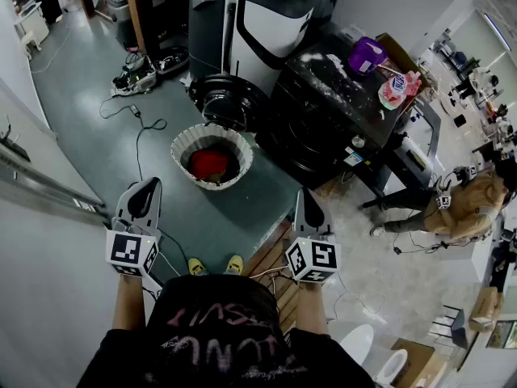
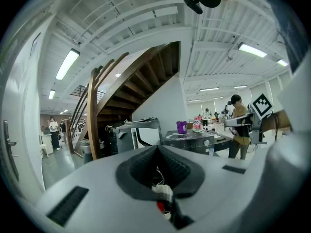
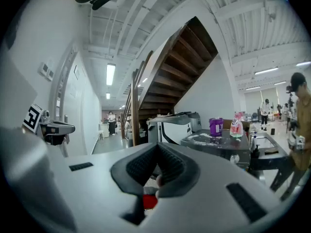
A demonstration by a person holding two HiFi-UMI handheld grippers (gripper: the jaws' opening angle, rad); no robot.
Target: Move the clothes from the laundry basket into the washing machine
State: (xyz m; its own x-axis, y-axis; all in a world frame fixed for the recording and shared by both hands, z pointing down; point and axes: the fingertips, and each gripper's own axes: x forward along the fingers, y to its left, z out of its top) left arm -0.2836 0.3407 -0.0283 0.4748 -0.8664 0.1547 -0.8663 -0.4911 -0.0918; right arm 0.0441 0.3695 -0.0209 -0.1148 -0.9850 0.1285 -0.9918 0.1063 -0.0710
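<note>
Your left gripper (image 1: 149, 187) and right gripper (image 1: 308, 196) are held out roughly level in front of you. Both have jaws pressed together with nothing between them. Ahead, on the green floor (image 1: 89, 95) and between the two grippers, is the laundry basket (image 1: 184, 140). A red garment (image 1: 210, 164) lies in its bottom. Just beyond the basket is the dark washing machine (image 1: 323, 111), with a purple container (image 1: 366, 56) on its top.

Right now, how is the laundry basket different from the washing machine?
The laundry basket is white and round; the washing machine is dark and boxy. The basket is low and open-topped with red clothes inside; the machine is taller, with a purple jug on top. Both stand on the floor.
</note>
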